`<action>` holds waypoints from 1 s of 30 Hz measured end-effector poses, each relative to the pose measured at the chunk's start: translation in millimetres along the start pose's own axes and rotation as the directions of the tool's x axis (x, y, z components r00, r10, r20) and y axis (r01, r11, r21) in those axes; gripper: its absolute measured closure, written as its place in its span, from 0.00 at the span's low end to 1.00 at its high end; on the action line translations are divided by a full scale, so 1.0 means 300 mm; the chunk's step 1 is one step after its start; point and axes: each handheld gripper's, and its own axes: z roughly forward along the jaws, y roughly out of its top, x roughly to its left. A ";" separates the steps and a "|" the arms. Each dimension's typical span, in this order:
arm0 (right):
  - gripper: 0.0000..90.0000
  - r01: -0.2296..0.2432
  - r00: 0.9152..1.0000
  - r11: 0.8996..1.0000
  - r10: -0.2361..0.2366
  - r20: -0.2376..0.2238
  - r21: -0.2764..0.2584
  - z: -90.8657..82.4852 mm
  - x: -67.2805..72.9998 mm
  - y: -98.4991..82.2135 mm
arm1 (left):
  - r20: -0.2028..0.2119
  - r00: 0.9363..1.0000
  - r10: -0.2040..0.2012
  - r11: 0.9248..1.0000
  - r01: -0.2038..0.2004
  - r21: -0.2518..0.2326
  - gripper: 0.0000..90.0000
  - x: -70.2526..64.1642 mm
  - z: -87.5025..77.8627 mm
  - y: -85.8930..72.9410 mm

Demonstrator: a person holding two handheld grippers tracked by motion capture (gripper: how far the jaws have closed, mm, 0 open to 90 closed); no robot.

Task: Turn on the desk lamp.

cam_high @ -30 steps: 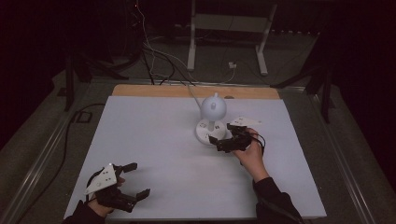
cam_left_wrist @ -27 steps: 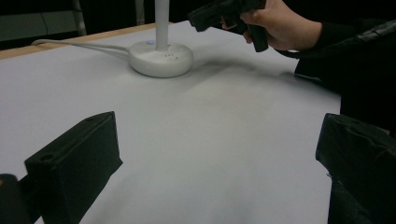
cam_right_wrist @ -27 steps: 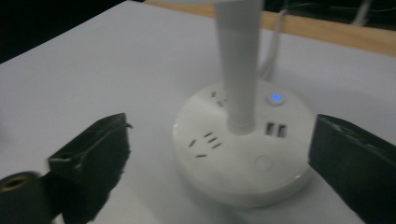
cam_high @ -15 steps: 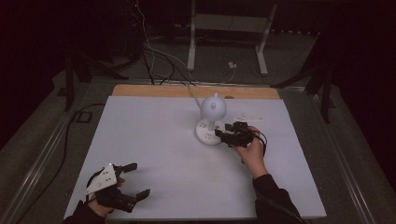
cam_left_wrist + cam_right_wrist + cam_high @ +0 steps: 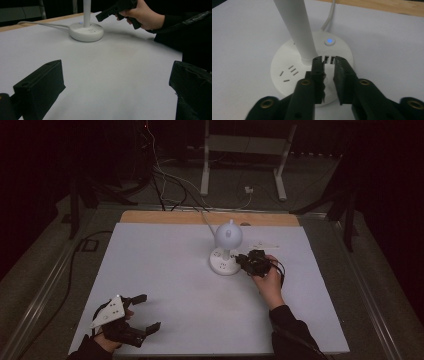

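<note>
The lamp [image 5: 226,251] stands on the table [image 5: 165,265] just past its centre, toward one o'clock, with a blue button [image 5: 329,41] lit on its round base. The right gripper [image 5: 328,63] hovers over the base from three o'clock; its jaws have just been closing and stand nearly together, with nothing between them. The left gripper [image 5: 145,310], at seven o'clock, is spread wide and holds nothing.
</note>
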 end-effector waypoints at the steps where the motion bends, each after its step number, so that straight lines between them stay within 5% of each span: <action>1: 0.91 0.001 1.000 1.000 -0.001 0.001 0.001 0.002 -0.001 0.000 | 0.000 1.000 0.001 1.000 -0.001 0.000 0.00 0.000 0.000 0.000; 9: 1.00 0.039 0.999 0.999 -0.040 0.024 0.032 0.021 0.010 -0.006 | 0.001 1.000 -0.002 1.000 0.002 -0.002 0.00 0.001 0.001 0.000; 30: 1.00 0.075 0.996 0.996 -0.077 0.038 0.042 0.055 0.043 -0.009 | -0.002 1.000 0.001 1.000 -0.001 0.001 0.00 -0.001 -0.002 0.000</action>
